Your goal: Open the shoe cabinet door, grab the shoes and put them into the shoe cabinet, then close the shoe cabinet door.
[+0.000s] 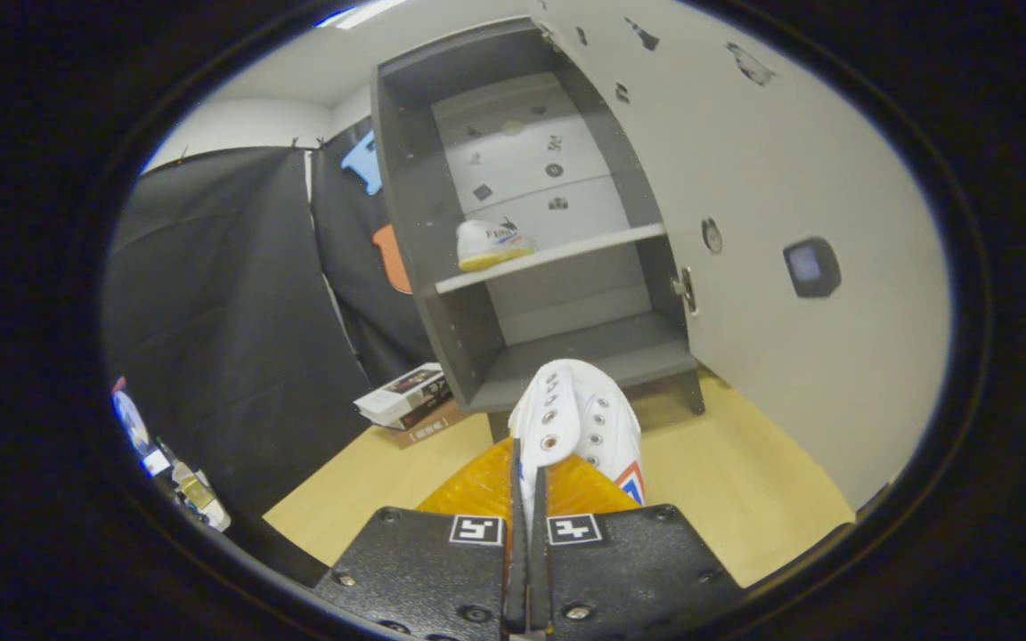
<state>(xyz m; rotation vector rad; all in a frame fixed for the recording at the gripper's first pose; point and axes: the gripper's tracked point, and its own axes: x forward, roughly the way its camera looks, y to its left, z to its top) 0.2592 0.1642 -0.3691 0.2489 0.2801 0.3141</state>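
One white shoe [577, 418] sits pinched, apparently by its edge, in the nearly closed claw [526, 525].

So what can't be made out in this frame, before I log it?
- Held shoe, gripper view: its heel end is hidden behind the gripper; what the shut fingers pinch is hidden.
- Shoe on the cabinet shelf: too small to read its side or tell left from right.
- Open door: the dark square on it is blurred.
- Boxes beside the cabinet: print too small.
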